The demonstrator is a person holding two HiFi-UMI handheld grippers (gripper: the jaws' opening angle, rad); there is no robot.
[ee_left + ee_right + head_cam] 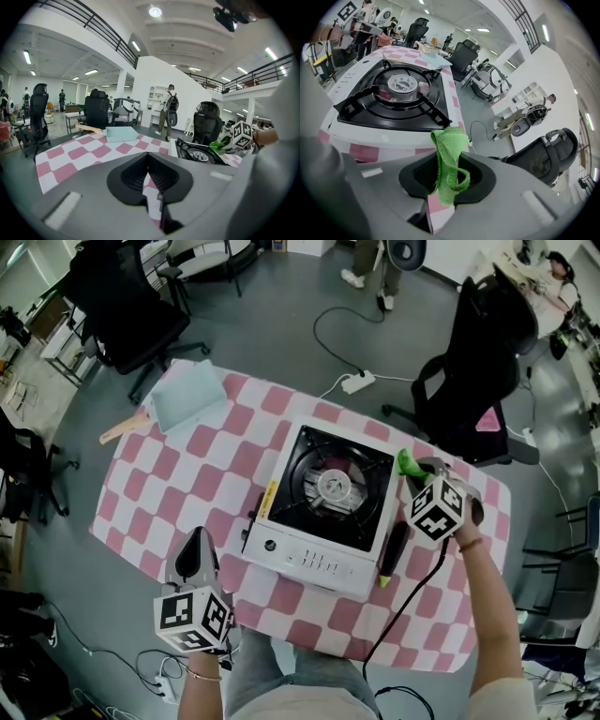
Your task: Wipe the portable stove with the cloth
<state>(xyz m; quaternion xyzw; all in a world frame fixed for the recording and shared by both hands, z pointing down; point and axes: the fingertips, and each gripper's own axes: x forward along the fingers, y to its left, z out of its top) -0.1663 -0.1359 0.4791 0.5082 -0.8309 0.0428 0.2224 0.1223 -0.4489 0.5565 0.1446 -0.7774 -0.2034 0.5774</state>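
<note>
the right gripper (449,180) is pinching the green cloth (451,145) just beside the stove (319,554); the left gripper (148,174) is hanging with jaws pressed together, holding nothing.

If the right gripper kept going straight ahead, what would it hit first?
Probably the portable stove: the right gripper, shut on the green cloth, points at its white corner close ahead, so the cloth would touch first. Exact depth is unclear.
</note>
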